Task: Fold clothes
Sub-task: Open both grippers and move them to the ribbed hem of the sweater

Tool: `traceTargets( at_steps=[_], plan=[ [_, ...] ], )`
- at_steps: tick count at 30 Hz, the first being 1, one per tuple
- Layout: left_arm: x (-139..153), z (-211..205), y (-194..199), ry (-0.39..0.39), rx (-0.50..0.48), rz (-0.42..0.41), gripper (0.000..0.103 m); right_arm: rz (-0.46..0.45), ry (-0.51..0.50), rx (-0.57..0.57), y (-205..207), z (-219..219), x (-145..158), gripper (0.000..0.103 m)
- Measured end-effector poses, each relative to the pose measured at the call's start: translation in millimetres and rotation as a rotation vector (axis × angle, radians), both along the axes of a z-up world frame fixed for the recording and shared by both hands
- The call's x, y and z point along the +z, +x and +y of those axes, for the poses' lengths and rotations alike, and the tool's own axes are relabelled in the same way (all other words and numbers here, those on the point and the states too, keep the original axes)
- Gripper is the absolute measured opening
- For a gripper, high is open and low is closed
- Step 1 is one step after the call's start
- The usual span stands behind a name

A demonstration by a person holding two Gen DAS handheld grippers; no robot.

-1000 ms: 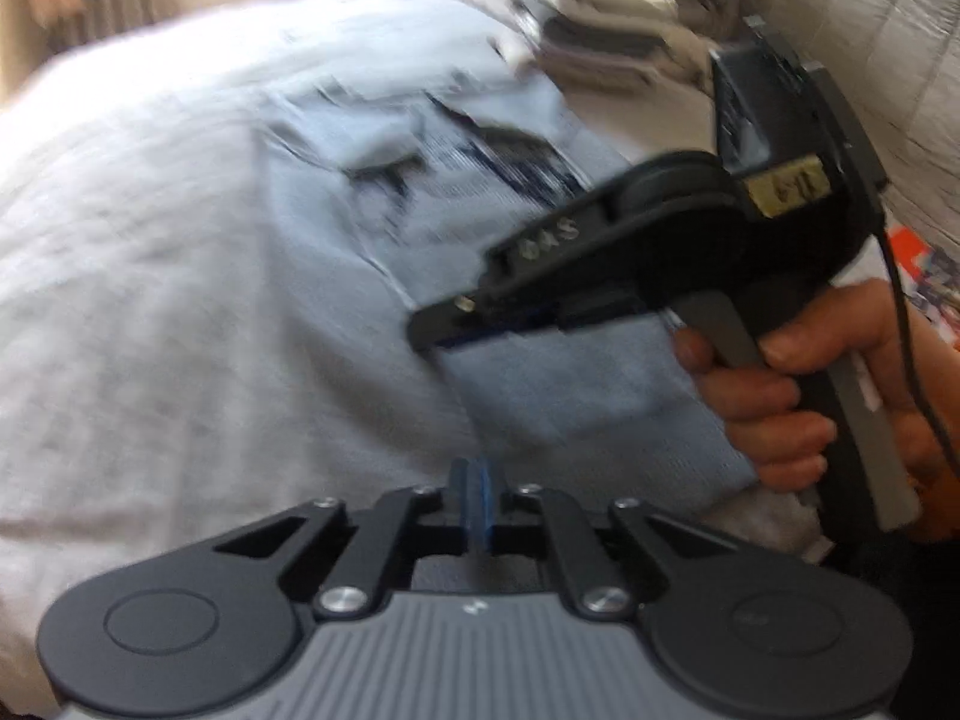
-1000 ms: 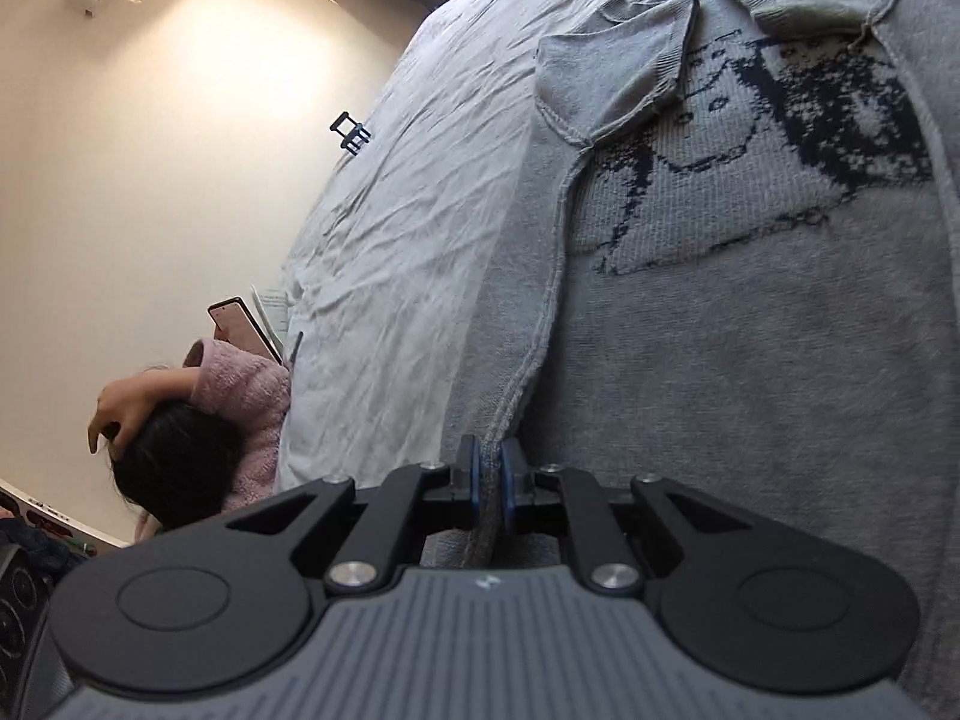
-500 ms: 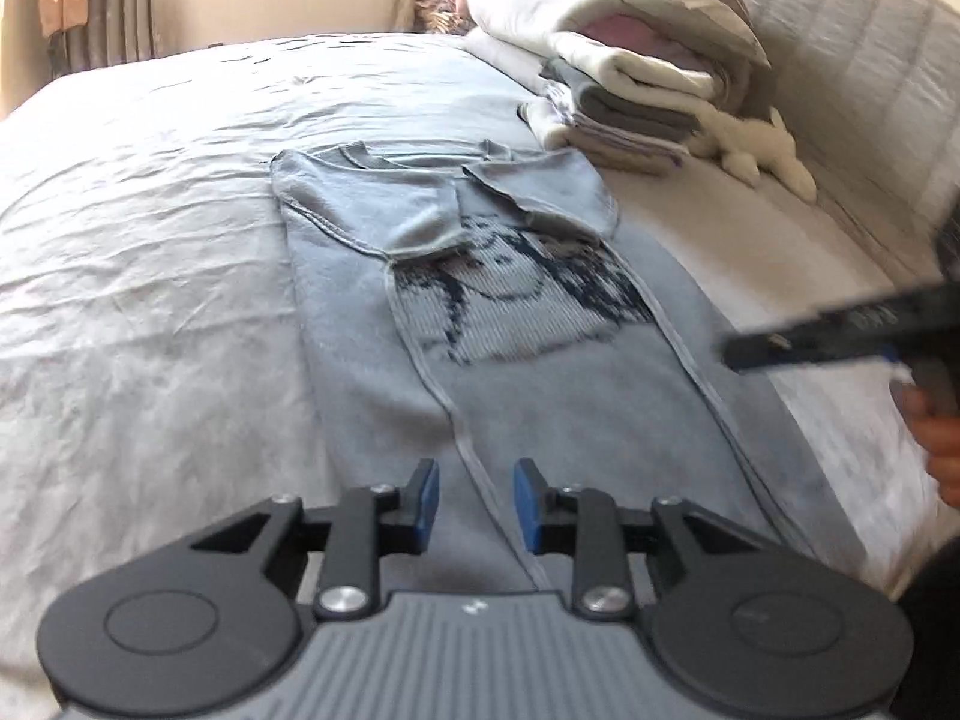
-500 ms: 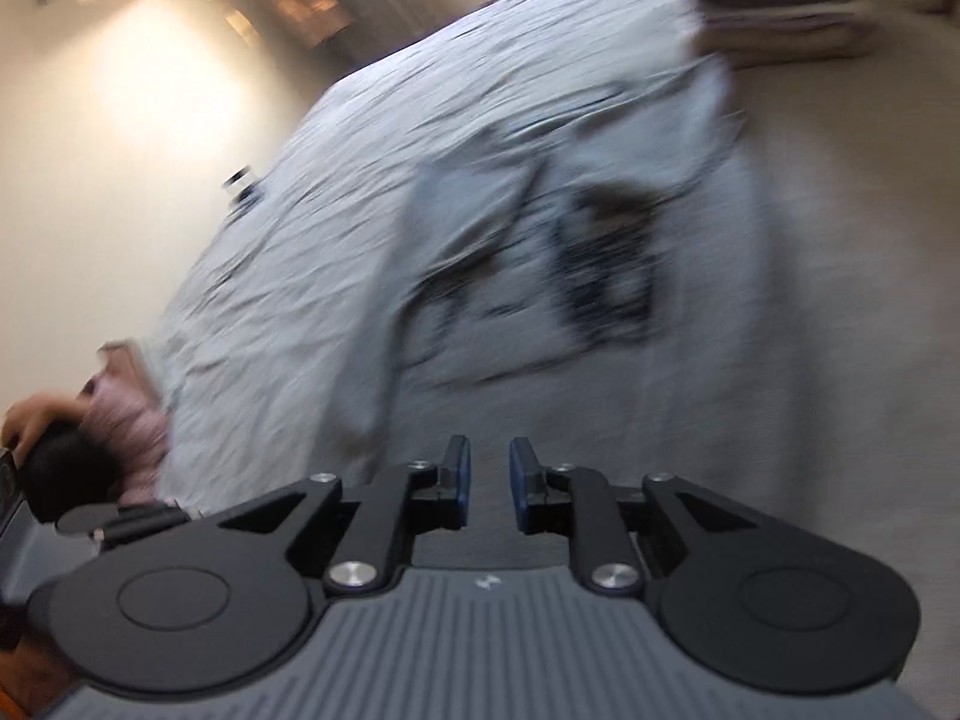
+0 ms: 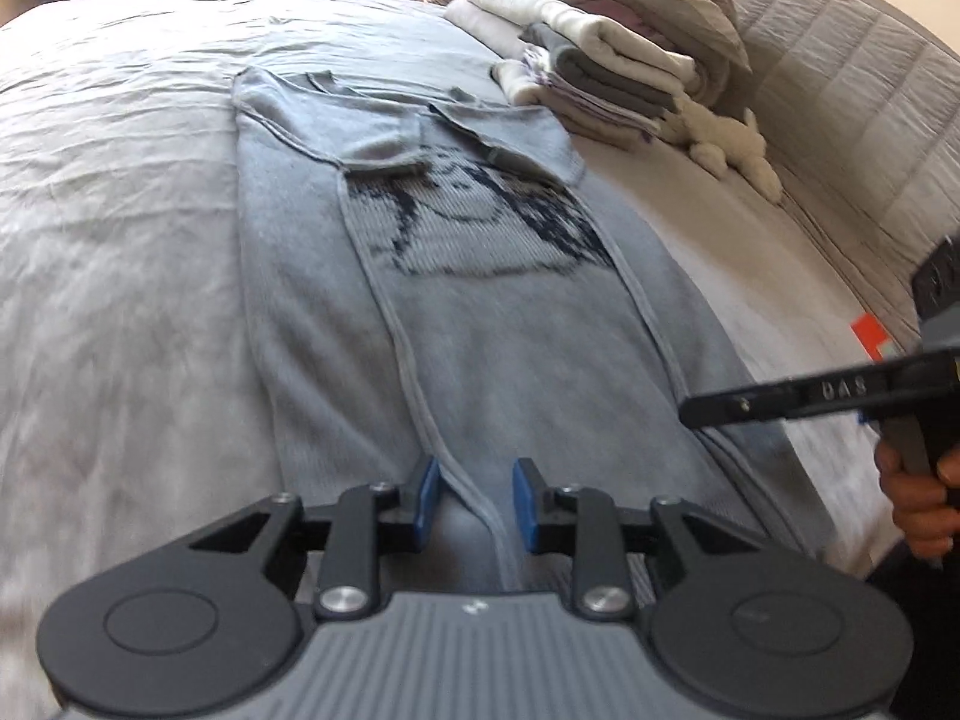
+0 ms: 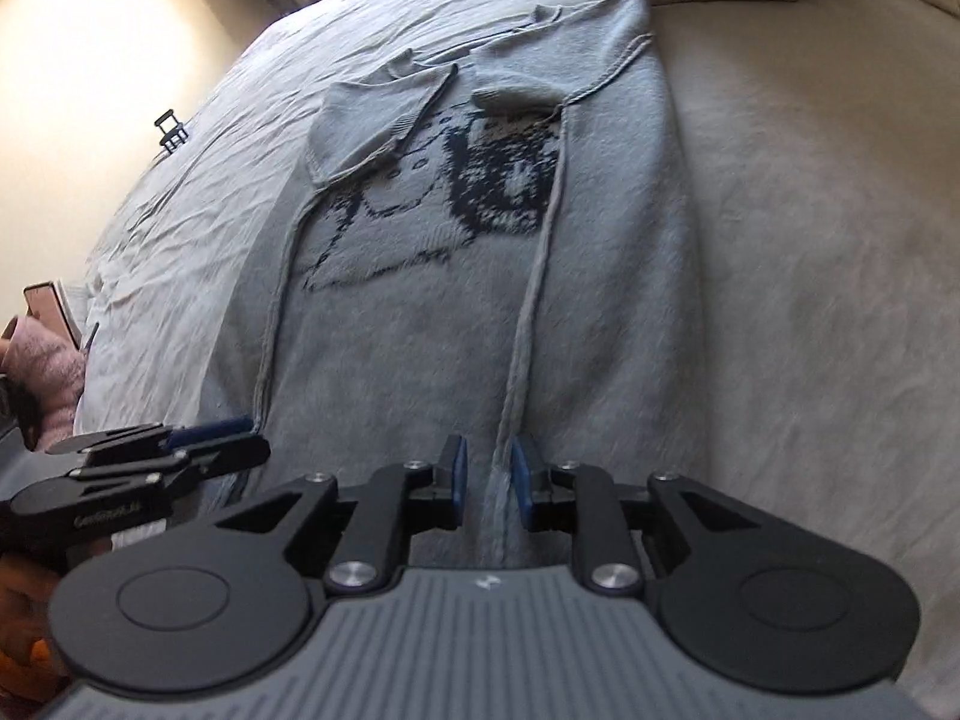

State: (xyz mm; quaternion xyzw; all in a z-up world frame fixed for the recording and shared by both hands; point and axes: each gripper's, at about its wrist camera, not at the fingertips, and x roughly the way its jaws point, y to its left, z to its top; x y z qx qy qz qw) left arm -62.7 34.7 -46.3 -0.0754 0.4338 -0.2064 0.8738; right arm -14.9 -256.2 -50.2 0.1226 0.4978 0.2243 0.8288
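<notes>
The grey sweater [image 5: 498, 354] lies flat on the bed [image 5: 120, 252], both sides and sleeves folded inward, collar toward the stack of folded clothes [image 5: 606, 78] at the headboard end. The left gripper [image 5: 471, 501] has its jaws apart, straddling the left folded edge at the hem. The right gripper [image 6: 486, 480] has its jaws apart around the right folded edge.

On the bed [image 5: 120, 240] lie a grey sweater [image 5: 510, 360], stacked folded laundry [image 5: 600, 78] and a plush toy [image 5: 732, 144].
</notes>
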Motion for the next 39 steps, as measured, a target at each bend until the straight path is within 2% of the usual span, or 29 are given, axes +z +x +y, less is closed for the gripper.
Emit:
traceTargets(
  at_steps=[7,12,15,17,19,21,25,26,30,33,35,39],
  plan=[
    [6,4,-38,-0.008,-0.005,0.055,0.027,0.014,-0.048,0.024,-37,-2,8,0.026],
    [17,2,-58,0.062,0.012,0.069,0.028,0.019,-0.085,0.036,-62,-3,13,0.03],
    [19,-2,-64,0.133,0.029,0.067,0.027,0.008,-0.114,0.024,-68,-2,13,0.032],
    [17,-6,-65,0.179,0.058,0.067,0.013,0.001,-0.134,0.016,-72,-1,14,0.032],
    [16,-9,-64,0.199,0.085,0.064,0.008,-0.006,-0.153,0.008,-76,1,14,0.032],
    [15,-11,-64,0.208,0.107,0.058,0.004,-0.014,-0.173,0.001,-80,2,14,0.026],
    [25,-15,-70,0.184,0.121,0.018,0.004,-0.028,-0.211,-0.015,-87,4,14,0.01],
    [29,-18,-72,0.179,0.115,0.005,0.004,-0.032,-0.221,-0.019,-89,5,14,0.009],
    [32,-27,-71,0.16,0.073,-0.006,0.004,-0.031,-0.189,-0.021,-91,1,19,0.009],
    [17,-34,-62,0.167,0.027,0.057,0.006,-0.005,-0.165,-0.026,-89,-1,18,0.009],
    [13,-31,-62,0.153,0.022,0.072,0.007,0.024,-0.15,-0.03,-87,-1,16,0.018],
    [33,-17,-68,0.063,-0.02,0.02,0.014,0.028,-0.13,-0.017,-90,-1,25,0.02]
  ],
)
